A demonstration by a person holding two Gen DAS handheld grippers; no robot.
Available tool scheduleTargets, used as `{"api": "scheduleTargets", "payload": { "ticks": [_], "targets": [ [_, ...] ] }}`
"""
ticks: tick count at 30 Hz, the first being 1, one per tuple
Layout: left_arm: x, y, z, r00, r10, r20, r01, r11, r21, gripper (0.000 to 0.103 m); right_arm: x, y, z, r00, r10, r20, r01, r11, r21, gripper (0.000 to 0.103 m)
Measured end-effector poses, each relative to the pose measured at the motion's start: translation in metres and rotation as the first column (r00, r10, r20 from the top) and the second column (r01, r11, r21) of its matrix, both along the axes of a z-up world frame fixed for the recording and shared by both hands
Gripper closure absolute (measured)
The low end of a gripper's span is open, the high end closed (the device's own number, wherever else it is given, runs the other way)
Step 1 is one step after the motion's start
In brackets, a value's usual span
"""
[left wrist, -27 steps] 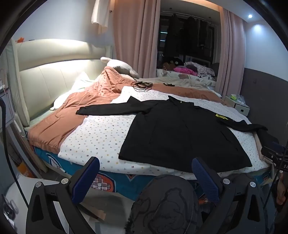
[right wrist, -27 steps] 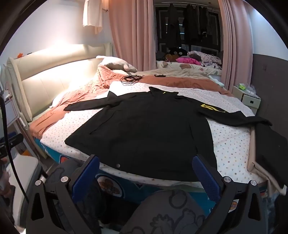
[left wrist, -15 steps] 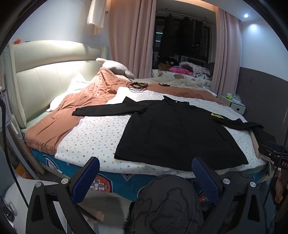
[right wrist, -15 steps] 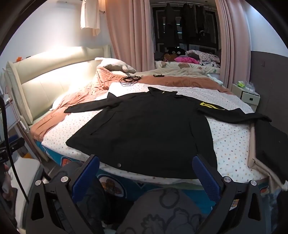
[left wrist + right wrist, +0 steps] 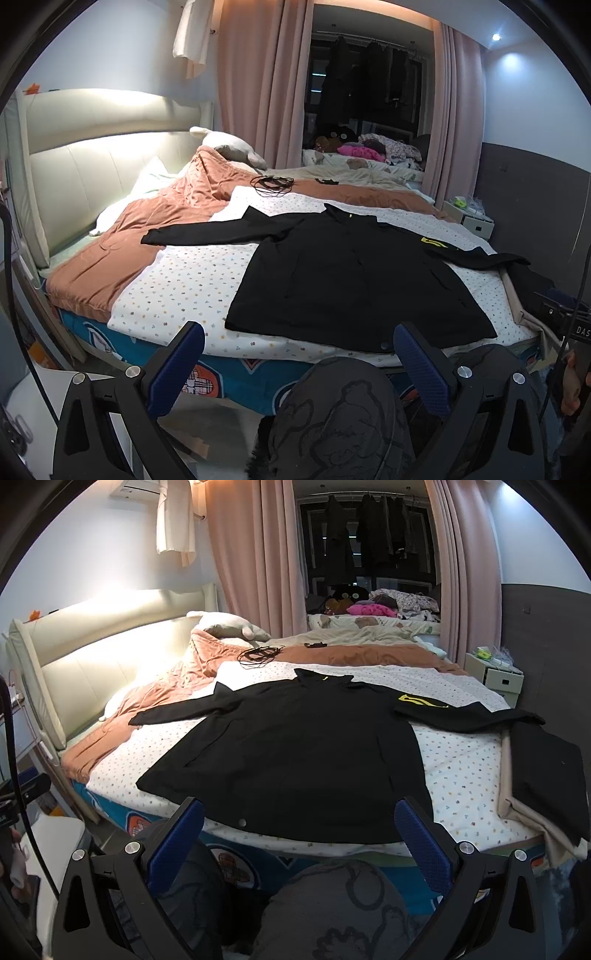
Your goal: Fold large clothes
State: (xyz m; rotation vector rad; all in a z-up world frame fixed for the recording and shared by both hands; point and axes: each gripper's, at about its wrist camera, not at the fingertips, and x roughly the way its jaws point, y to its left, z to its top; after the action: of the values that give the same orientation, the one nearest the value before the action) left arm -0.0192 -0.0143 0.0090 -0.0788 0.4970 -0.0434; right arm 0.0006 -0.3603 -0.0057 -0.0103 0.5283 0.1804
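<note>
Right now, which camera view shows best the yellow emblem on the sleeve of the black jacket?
The right wrist view: there the yellow emblem on the black long-sleeved jacket is larger and nearer the centre. The left wrist view shows the emblem smaller, farther right.

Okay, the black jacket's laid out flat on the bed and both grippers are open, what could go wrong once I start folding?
The black long-sleeved jacket's hem lies at the mattress edge, so a pull could slide it off. Its right sleeve touches the folded dark garment and might drag it. The coiled black cable near the collar could snag.
</note>
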Motion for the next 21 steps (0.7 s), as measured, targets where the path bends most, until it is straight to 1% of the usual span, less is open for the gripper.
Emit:
{"api": "scheduleTargets", "payload": {
  "ticks": [7, 21],
  "targets": [
    [-0.0047, -0.0052, 0.0007, 1.000, -0.011, 0.000, 0.011, 1.000, 0.020, 0.000, -0.0033, -0.0018, 0.0026, 1.000, -0.001, -0.001, 0.001, 1.000, 0.009, 0.000],
    [-0.0074, -0.0040, 0.0015, 1.000, -0.019, 0.010, 0.019, 1.000, 0.007, 0.000, -0.0068, -0.0033, 0.0033, 1.000, -0.001, 0.009, 0.001, 1.000, 0.000, 0.000]
  ]
}}
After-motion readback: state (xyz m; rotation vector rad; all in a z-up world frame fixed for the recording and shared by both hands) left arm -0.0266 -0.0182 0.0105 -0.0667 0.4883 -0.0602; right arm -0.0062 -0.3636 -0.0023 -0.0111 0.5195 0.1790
